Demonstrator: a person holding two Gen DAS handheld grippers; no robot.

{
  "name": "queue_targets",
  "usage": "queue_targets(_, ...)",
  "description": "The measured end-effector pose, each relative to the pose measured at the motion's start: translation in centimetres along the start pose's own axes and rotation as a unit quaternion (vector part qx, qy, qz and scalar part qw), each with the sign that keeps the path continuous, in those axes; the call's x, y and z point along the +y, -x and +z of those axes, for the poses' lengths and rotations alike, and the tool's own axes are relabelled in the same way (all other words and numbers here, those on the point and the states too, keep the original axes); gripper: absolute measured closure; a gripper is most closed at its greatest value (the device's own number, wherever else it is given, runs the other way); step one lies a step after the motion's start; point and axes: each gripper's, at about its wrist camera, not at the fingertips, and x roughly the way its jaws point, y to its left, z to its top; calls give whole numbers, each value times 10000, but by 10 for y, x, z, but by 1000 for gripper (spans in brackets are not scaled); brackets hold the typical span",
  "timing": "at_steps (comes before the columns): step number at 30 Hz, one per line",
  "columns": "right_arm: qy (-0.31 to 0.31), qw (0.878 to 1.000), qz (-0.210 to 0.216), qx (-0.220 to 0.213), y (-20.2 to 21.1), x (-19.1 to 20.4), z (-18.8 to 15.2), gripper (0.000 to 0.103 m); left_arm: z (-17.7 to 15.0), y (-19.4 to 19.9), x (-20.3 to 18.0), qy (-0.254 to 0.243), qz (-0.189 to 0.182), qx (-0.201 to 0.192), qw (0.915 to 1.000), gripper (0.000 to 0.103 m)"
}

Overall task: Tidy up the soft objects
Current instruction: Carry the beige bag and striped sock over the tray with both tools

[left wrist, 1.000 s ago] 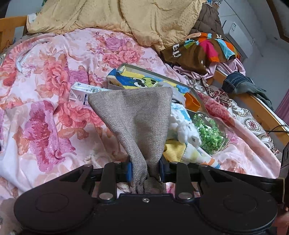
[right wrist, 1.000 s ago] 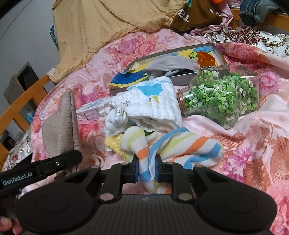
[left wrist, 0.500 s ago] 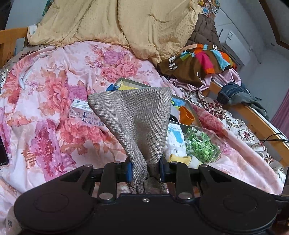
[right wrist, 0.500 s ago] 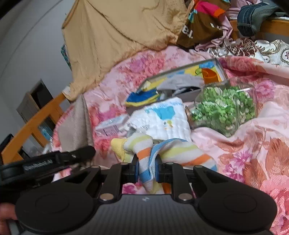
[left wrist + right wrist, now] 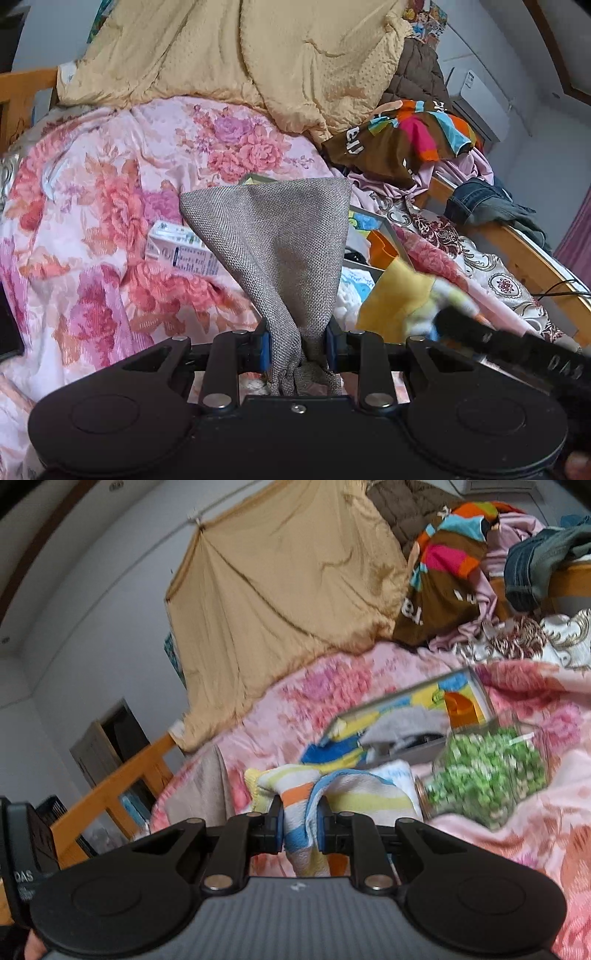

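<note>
My left gripper (image 5: 298, 349) is shut on a grey woven cloth (image 5: 275, 236) that fans upward above the floral bedspread (image 5: 110, 192). My right gripper (image 5: 301, 829) is shut on a striped towel (image 5: 332, 794) with yellow, orange and blue bands, lifted off the bed. In the left wrist view the same towel (image 5: 399, 301) appears blurred at lower right, beside the right gripper's black body. A white cloth with blue print (image 5: 354, 288) lies on the bed under it. The grey cloth (image 5: 207, 786) hangs at the left in the right wrist view.
An open flat box (image 5: 417, 716) holds a grey cloth and an orange cup. A glass jar of green bits (image 5: 487, 771) lies beside it. A small carton (image 5: 181, 251) rests on the bedspread. Yellow blanket (image 5: 240, 51), piled clothes (image 5: 406, 144) and the wooden bed frame (image 5: 509, 236) border the area.
The right gripper has risen and tilted up with the striped towel, which now hangs clear of the white cloth. The left gripper lifted a little with the grey cloth.
</note>
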Motion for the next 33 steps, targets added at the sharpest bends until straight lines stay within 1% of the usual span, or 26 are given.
queue_targets(3, -28, 9999, 25, -128, 0, -2, 6, 84, 6, -1, -1, -30, -27, -65, 10000, 74)
queue_targets(8, -86, 9997, 85, -223, -3, -4, 12, 84, 13, -3, -3, -94, -39, -161, 9998, 74)
queue_targets(12, -94, 9994, 147, -308, -5, -3, 20, 84, 15, -3, 0, -75, 24, -166, 9998, 74)
queue_targets(15, 57, 9990, 187, -410, -9, 3, 31, 84, 16, -1, 6, -71, 138, -233, 9996, 73)
queue_targets(18, 252, 9980, 216, -540, -17, 7, 44, 84, 20, -2, 13, 77, 200, -279, 9994, 73)
queue_targets(26, 404, 9974, 199, -556, -58, 4, 72, 84, 34, -15, 22, 144, 258, -362, 9989, 73)
queue_targets(33, 322, 9976, 65, -602, -108, -19, 99, 84, 64, -48, 14, -137, 228, -348, 9990, 73)
